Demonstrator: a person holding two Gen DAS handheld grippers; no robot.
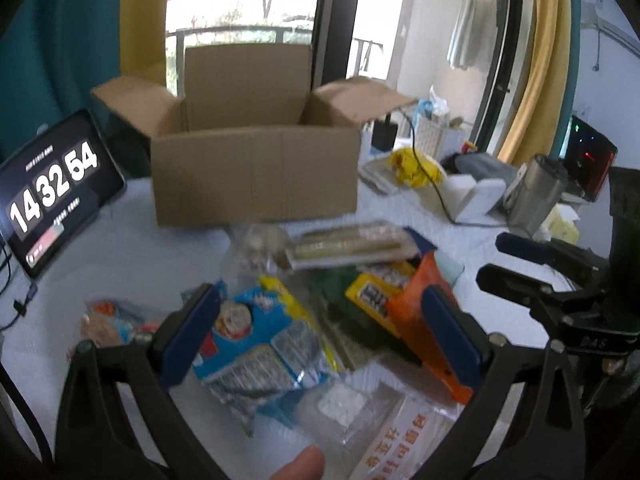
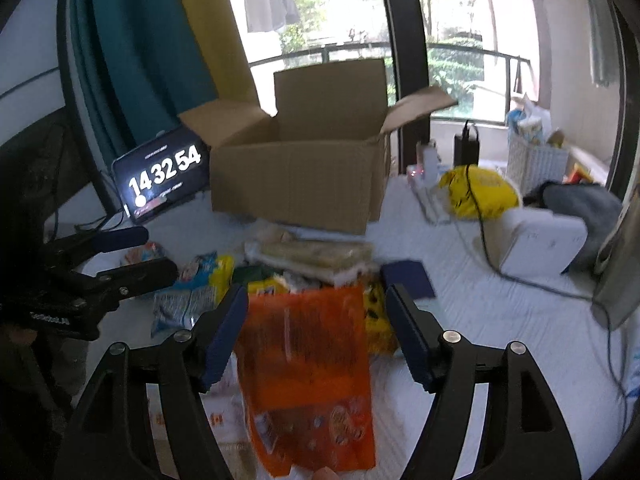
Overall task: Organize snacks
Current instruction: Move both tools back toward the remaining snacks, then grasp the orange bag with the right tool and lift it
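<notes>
Right wrist view shows the right gripper [image 2: 316, 332] with jaws apart straddling an orange snack packet [image 2: 308, 376], long axis pointing ahead toward the open cardboard box [image 2: 296, 184], while the left gripper [image 1: 324, 332], also open, hovers over a blue packet [image 1: 256, 352].
</notes>
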